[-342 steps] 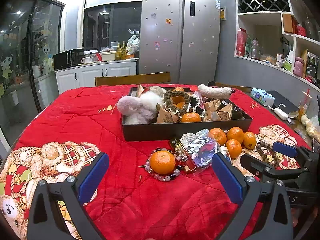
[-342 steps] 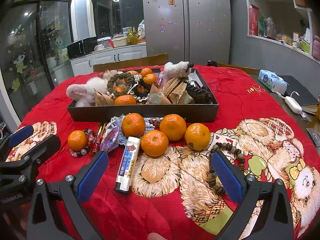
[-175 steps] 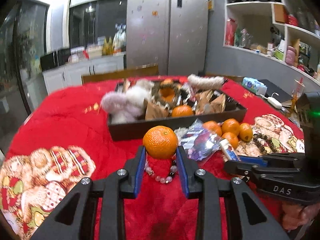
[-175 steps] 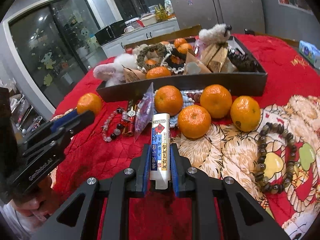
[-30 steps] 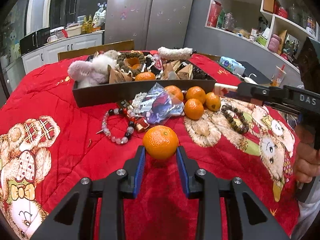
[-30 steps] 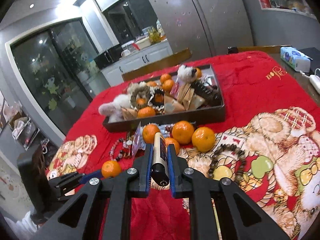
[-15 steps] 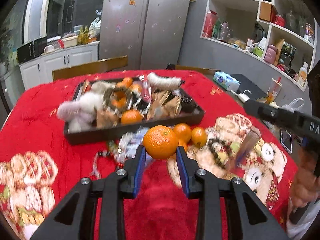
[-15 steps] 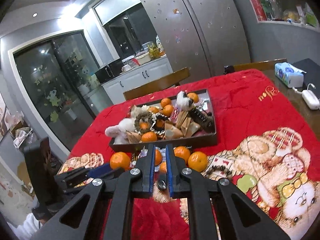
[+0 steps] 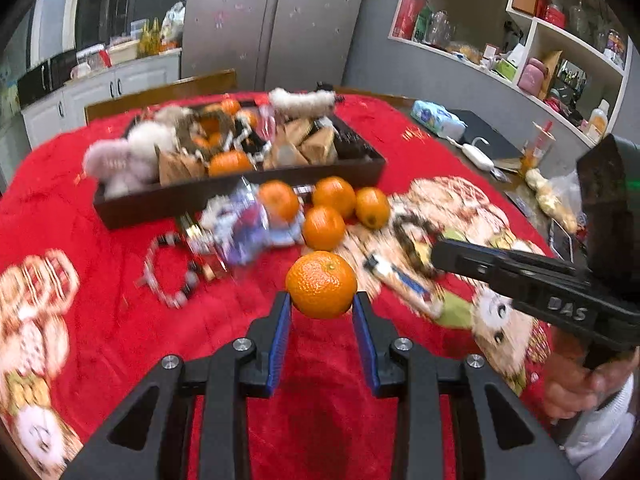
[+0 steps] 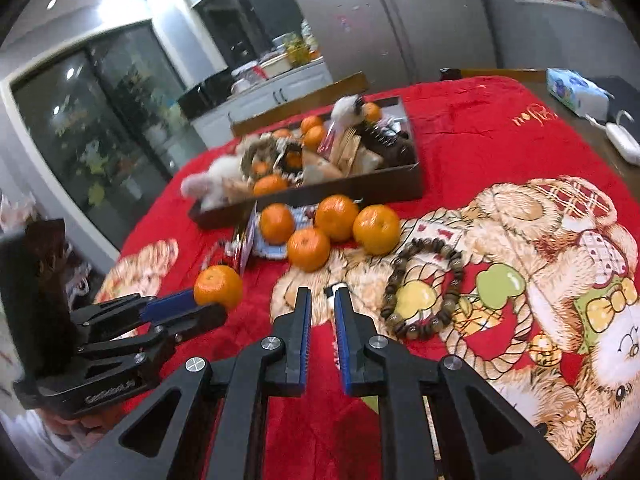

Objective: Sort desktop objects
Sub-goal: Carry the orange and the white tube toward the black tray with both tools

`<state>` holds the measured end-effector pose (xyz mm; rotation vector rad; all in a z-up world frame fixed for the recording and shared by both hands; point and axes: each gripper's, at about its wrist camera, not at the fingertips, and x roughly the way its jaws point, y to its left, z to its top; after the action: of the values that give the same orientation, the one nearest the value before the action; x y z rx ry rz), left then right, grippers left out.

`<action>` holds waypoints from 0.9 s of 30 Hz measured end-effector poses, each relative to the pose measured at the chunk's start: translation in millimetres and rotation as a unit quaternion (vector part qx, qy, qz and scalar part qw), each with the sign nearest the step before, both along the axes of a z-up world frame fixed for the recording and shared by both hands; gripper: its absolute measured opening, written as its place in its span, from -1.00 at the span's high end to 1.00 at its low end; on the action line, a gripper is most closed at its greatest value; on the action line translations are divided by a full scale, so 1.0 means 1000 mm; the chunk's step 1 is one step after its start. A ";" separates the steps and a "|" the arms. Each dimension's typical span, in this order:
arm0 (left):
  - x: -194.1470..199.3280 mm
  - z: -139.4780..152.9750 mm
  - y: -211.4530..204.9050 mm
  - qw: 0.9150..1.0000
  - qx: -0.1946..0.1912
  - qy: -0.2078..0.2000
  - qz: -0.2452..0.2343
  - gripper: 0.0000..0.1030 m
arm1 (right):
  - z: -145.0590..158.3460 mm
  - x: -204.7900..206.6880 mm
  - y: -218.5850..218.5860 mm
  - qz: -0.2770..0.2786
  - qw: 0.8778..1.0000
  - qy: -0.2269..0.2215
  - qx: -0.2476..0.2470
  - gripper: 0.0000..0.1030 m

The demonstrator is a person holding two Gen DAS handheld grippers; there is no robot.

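Note:
My left gripper [image 9: 322, 306] is shut on an orange [image 9: 321, 284] and holds it above the red cloth; it also shows in the right wrist view [image 10: 218, 285]. My right gripper [image 10: 322, 293] is shut on a white tube [image 10: 334, 290], seen end-on; in the left wrist view the tube [image 9: 400, 280] hangs below the right gripper. Several loose oranges [image 9: 323, 227] lie in front of the dark tray [image 9: 240, 194], which is full of plush toys, oranges and paper packets. A foil bag [image 9: 240, 228] and a bead bracelet [image 9: 168, 268] lie left of them.
A brown wooden bead bracelet [image 10: 424, 284] lies on the cloth right of my right gripper. A tissue pack [image 10: 576, 90] and a white charger [image 10: 622, 142] sit at the table's right edge. Wooden chairs [image 9: 160, 94] stand behind the table.
Both grippers have dropped lower toward the cloth with their loads still held. The left gripper with the orange now sits close beside the right gripper.

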<state>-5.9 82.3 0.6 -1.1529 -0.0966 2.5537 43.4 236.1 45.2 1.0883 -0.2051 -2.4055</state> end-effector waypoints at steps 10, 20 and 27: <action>0.008 -0.027 0.000 1.000 -0.020 0.006 0.012 0.37 | -0.029 -0.007 -0.010 -0.009 0.997 -0.016 0.070 0.62; 0.008 -0.037 0.001 1.000 -0.020 -0.006 0.004 0.37 | -0.041 0.000 -0.026 -0.002 0.990 0.006 0.138 0.59; 0.005 -0.038 -0.002 1.000 -0.004 -0.012 0.002 0.37 | -0.039 -0.003 -0.016 -0.004 0.995 -0.003 0.095 0.64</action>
<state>-0.7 80.0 -37.8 -1.1869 -0.0937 2.5473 40.0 220.1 6.2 1.1795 0.0181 -2.4675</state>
